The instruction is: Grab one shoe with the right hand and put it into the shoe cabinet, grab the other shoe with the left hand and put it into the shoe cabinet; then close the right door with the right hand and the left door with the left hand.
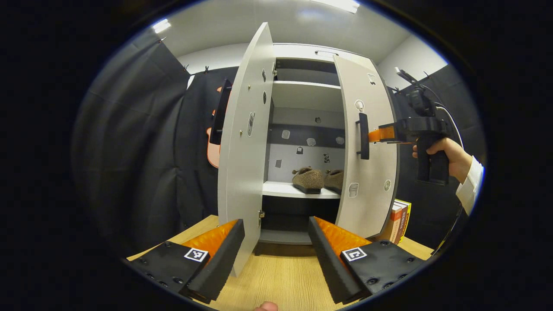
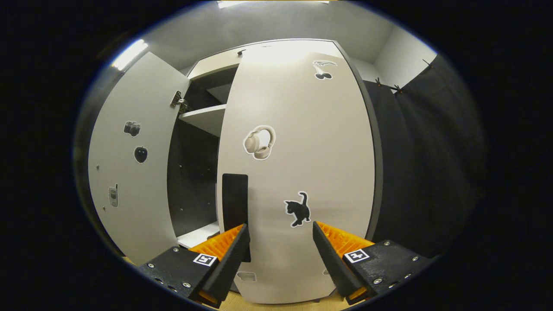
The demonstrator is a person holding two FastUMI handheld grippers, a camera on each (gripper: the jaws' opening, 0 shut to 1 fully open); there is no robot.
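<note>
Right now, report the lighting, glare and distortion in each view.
Left gripper view: ceiling lights glare at the top, the cabinet's lower bay sits in shadow, the shoes on their shelf are lit and sharp, and fisheye bows the left door. Right gripper view: a bright washed-out patch at the top of the right door, dark cabinet interior, door edges curved, stickers crisp.

Right gripper (image 2: 281, 242) close against the outer face of the right door (image 2: 302, 172), fingers (image 2: 233, 255) spread apart, nothing between them. Left finger just beside the lower end of the dark handle (image 2: 234, 207); stickers of headphones (image 2: 259, 142), cat (image 2: 297, 209) and cherries (image 2: 324, 69) on the door. To the left, cabinet (image 2: 194, 172) interior dark, one shelf (image 2: 205, 117) visible, left door (image 2: 129, 172) swung open.
</note>
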